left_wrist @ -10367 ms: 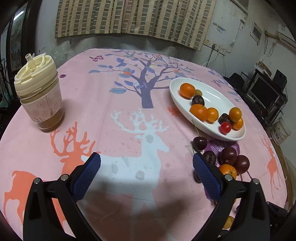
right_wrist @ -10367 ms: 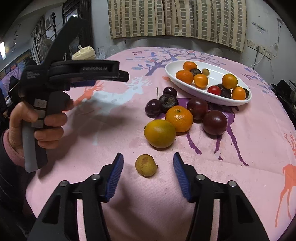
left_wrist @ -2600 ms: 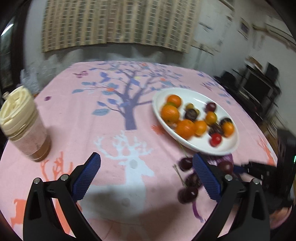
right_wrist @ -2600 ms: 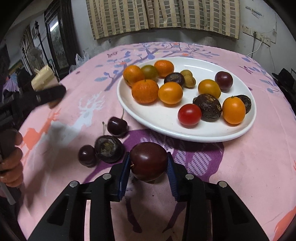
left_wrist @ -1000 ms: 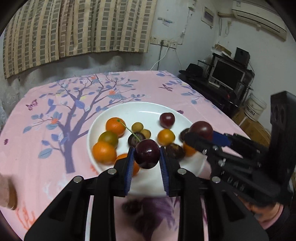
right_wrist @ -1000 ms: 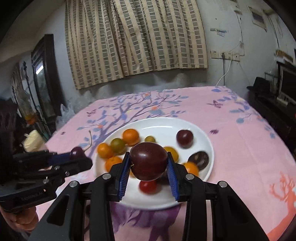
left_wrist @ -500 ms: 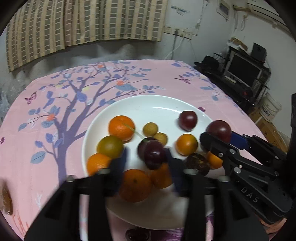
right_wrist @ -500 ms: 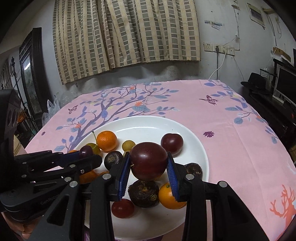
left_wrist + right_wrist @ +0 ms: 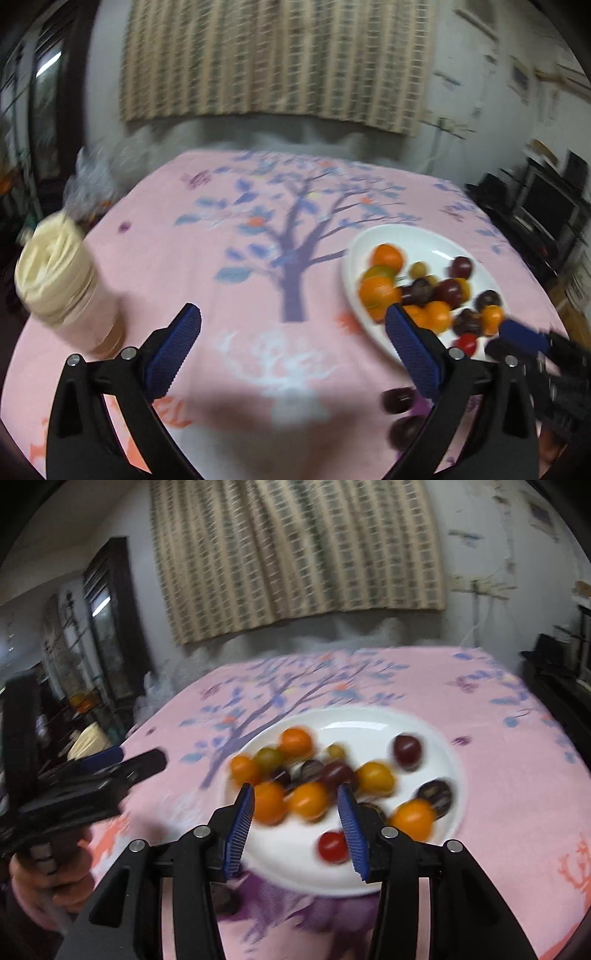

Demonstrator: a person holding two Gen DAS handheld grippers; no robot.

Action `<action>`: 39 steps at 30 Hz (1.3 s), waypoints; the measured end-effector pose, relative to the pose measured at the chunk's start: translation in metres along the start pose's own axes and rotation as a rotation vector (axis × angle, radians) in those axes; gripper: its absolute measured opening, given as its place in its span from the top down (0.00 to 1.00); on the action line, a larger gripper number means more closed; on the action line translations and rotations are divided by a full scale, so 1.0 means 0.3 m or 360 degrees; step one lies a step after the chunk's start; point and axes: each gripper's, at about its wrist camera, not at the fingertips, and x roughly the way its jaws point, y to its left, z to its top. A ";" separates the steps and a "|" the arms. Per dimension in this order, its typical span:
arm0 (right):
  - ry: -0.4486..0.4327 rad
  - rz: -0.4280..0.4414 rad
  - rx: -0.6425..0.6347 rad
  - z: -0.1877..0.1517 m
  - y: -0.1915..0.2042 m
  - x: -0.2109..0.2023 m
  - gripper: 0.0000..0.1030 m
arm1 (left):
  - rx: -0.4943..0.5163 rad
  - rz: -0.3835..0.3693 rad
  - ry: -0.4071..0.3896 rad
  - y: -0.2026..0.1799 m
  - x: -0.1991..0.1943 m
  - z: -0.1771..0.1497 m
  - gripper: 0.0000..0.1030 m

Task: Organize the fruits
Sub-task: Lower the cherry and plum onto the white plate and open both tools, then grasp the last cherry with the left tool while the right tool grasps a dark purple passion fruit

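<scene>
A wide stretch of bare pink desk [image 9: 229, 280] lies open across the middle of the left wrist frame. The lidded jar [image 9: 62, 291] stands in the way at the left edge, and the crowded white plate [image 9: 354, 258] fills the right. Two dark fruits [image 9: 399, 400] lie loose at lower right, just beside the plate's near rim.

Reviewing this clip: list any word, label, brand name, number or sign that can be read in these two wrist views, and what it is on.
None can be read; both views are motion-blurred.
Black left gripper body, seen in the right wrist view: any marking is too blurred to read.
Small framed papers on the white wall: too small and blurred.
Cream-lidded plastic jar: no label shows.
White oval plate and pink tree-print tablecloth: pictures only, no text.
</scene>
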 end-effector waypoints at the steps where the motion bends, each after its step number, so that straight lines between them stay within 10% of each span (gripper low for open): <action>1: 0.0056 0.0030 -0.0032 -0.020 0.034 0.018 0.54 | -0.0077 -0.0001 0.0036 0.041 0.008 -0.003 0.05; 6: 0.0285 0.0097 -0.0251 -0.110 0.184 0.095 0.54 | -0.0319 -0.0008 0.0085 0.160 0.008 0.002 0.05; 26: 0.0469 0.0017 -0.0362 -0.183 0.202 0.170 0.64 | -0.0193 0.0025 0.0088 0.103 -0.006 -0.002 0.05; 39: -0.0065 -0.0067 0.0182 -0.028 -0.067 -0.058 0.63 | 0.0183 -0.0184 0.0242 -0.116 0.050 -0.116 0.05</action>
